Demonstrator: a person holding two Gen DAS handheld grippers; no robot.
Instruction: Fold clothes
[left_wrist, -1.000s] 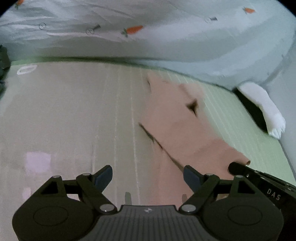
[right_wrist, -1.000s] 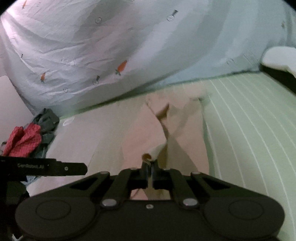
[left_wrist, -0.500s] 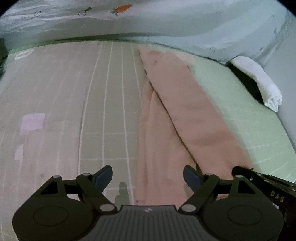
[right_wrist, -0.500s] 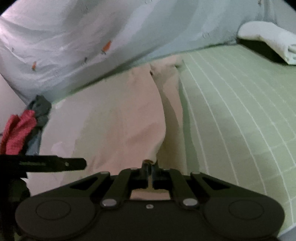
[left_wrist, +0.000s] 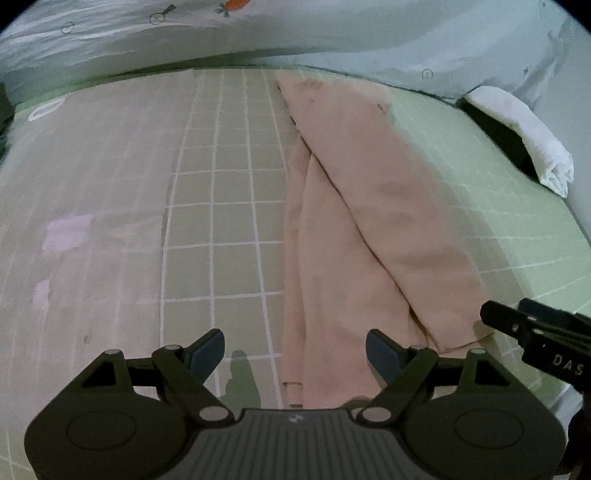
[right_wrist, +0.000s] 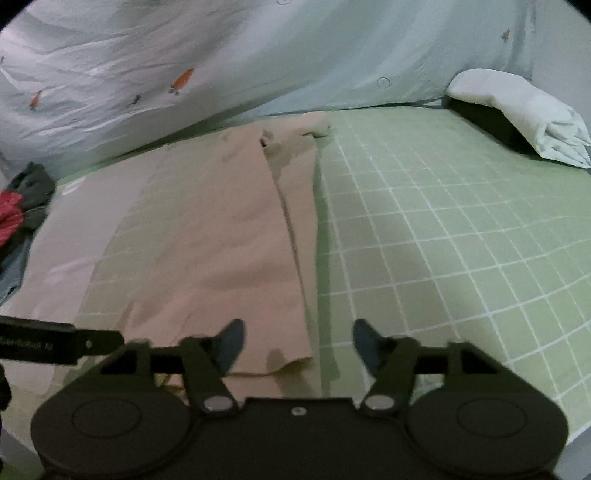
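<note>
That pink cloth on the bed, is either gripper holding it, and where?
Neither. Both the left gripper and right gripper are open; the cloth lies flat on the bed.

white letters "das" stand on the black right gripper (left_wrist: 546, 343) body at the edge of the left wrist view; the print on the left gripper (right_wrist: 55, 343) is too blurred to read.

near hem of the pink garment (left_wrist: 354, 229) behind the left tongs (left_wrist: 295, 349)

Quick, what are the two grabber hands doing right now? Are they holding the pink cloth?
Left gripper: open, holding nothing, over the pink cloth.
Right gripper: open, holding nothing; the cloth lies on the bed beneath it.
</note>
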